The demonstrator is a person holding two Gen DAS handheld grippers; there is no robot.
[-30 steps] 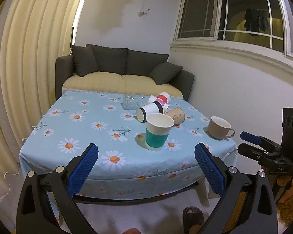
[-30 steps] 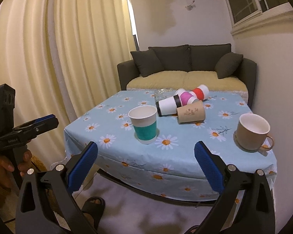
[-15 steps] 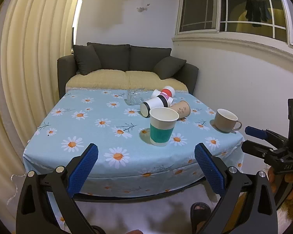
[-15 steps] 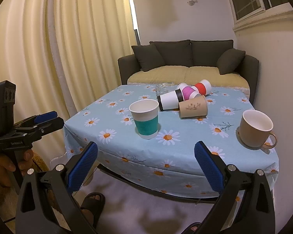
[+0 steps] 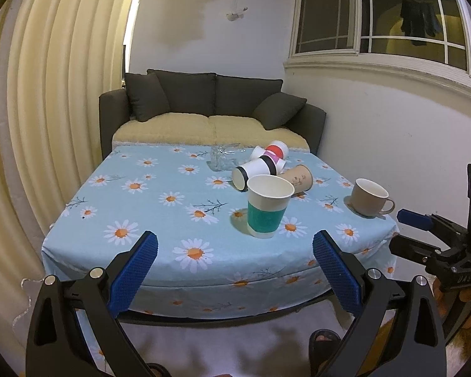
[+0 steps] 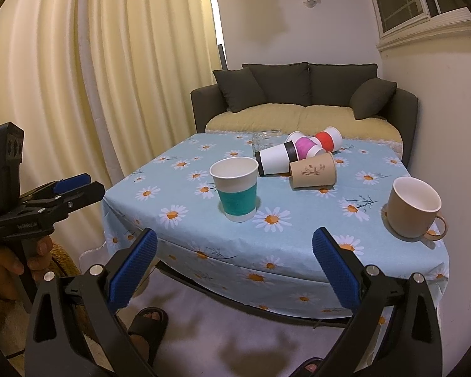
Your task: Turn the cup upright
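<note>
We've got the teal cup (image 5: 267, 209) standing upright near the front edge of the surface (image 5: 147, 207), mouth up. It's a white paper cup with a wide teal band round the lower half, white rim and a white strip at the base; inside looks plain white. From the right wrist view the same cup (image 6: 235, 188) sits toward the front left part of the daisy cloth, nothing touching it.

Behind it, toward the back right, there's a heap of cups on their sides: a white one with a black band (image 5: 256, 172), a brown one with a little drawing (image 5: 298, 177) just beside it, then a pink one (image 6: 306, 147) and a red one (image 5: 276, 150) further back. Some clear glass thing (image 5: 221, 158) sits near the back edge, hard to make out.

A beige mug (image 5: 369, 198) stands upright near the right edge, handle pointing right.

Both tools are off the surface, out in front of its front edge. Left tool (image 5: 235, 260) has its blue pads spread wide with nothing between them. Right tool (image 6: 234, 260) is the same, spread wide and holding nothing.
</note>
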